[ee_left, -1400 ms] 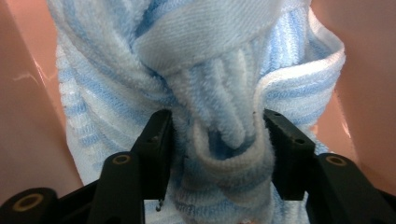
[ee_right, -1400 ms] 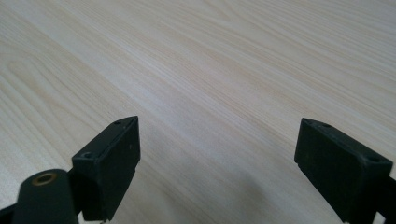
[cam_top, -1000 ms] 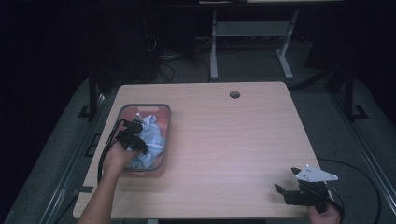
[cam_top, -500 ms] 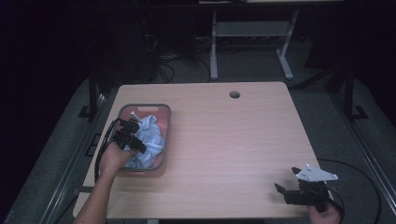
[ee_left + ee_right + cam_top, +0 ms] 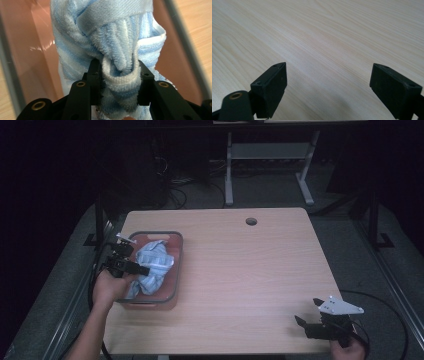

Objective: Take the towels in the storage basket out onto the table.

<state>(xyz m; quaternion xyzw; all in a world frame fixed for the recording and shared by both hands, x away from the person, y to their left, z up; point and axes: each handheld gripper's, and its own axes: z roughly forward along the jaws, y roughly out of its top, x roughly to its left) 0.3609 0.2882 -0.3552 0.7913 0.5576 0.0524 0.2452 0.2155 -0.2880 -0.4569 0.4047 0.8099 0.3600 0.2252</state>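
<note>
A light blue striped towel point(image 5: 156, 264) lies bunched in a reddish bin with a grey rim point(image 5: 178, 265) at the table's left. My left gripper point(image 5: 143, 270) reaches into the bin from its left side. In the left gripper view the left gripper point(image 5: 120, 72) is shut on a thick fold of the towel point(image 5: 110, 32), which hangs up from the bin floor point(image 5: 32, 50). My right gripper point(image 5: 306, 311) rests near the table's front right corner. Its jaws stand wide open over bare wood in the right gripper view point(image 5: 329, 71).
The wooden table point(image 5: 250, 270) has a round cable hole point(image 5: 251, 221) near its far edge. A metal stand point(image 5: 270, 165) and cables lie on the dark floor beyond the table. A cable trails off to the right from the right gripper.
My left hand has drawn back toward the bin's left edge and risen, pulling the pinched towel up with it. The right gripper has stayed put.
</note>
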